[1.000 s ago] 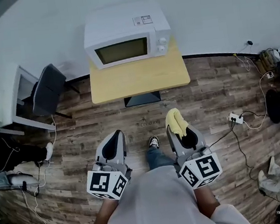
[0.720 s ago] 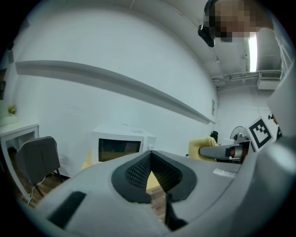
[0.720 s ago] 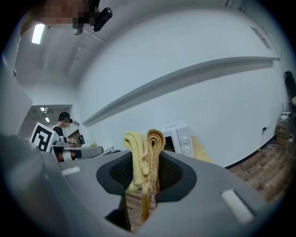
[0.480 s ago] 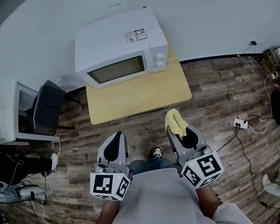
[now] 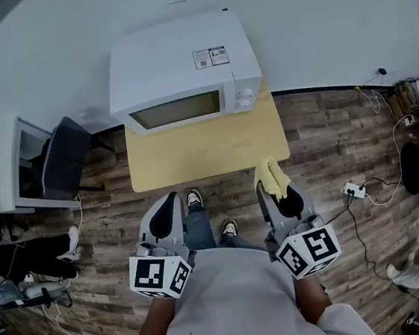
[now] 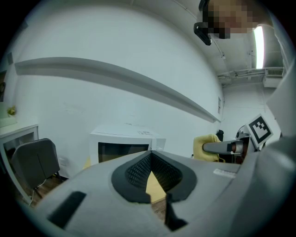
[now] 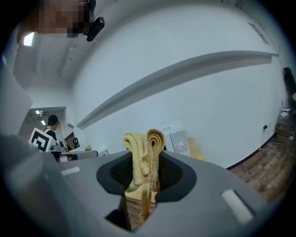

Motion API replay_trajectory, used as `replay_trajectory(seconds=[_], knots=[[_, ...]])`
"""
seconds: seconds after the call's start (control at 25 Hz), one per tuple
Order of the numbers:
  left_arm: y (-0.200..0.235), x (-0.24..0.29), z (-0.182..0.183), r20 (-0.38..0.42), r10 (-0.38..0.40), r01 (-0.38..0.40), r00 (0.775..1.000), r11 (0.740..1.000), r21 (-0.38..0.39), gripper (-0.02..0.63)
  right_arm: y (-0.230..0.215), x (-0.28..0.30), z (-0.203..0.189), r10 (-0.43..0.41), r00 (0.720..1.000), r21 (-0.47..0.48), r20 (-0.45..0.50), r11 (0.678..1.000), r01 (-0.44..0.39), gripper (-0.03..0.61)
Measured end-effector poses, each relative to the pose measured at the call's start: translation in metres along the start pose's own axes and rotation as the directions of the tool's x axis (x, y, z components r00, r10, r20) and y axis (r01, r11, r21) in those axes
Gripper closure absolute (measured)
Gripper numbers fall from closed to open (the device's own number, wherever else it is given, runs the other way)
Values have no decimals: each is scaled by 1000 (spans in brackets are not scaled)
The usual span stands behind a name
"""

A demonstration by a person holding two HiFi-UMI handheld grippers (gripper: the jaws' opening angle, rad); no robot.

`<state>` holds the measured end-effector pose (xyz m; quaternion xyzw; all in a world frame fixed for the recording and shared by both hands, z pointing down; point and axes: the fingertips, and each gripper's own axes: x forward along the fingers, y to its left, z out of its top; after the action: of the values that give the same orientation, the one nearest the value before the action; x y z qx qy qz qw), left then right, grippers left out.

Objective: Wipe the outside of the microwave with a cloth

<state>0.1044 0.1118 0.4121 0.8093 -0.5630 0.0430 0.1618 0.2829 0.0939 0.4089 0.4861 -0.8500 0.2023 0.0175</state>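
Microwave (image 5: pixel 183 72) sat upper centre of head view on tabletop (image 5: pixel 208 152), long side crosswise, straight ahead and well apart. Right gripper (image 5: pixel 274 187), lower right of centre, was clamped on yellow cloth (image 5: pixel 270 172) and nearer the control-panel end. Left gripper (image 5: pixel 170 205) had jaws together, empty.

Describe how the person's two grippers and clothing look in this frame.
The left gripper and right gripper share the same build: smooth light-grey tapered shells, with black textured pads lining the jaws. Each has a white marker cube with black squares at its rear. No cables show on them. The person wears a pale short-sleeved T-shirt with dark script print, blue jeans and dark-and-white shoes.
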Motion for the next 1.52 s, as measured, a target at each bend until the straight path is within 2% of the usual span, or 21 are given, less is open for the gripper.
replay_trajectory(seconds=[0.4,0.64,0.88,1.16,1.52], knots=[[48,47,43,-13,-52,52,999,998,34,624,-10,64,47,-67,998,-26,0,997,67,451],[68,69,61,-51,-139,143,989,987,71,624,-9,106,68,-104,994,-12,16,995,104,451],[102,81,84,-34,-168,171,985,981,88,624,-12,143,82,-218,976,-16,21,976,218,456],[143,87,94,-39,-199,202,979,976,83,624,-5,185,92,-275,961,-102,-14,957,272,457],[168,91,95,-48,-229,231,972,971,55,624,-18,216,123,-317,948,-178,-16,934,309,457]])
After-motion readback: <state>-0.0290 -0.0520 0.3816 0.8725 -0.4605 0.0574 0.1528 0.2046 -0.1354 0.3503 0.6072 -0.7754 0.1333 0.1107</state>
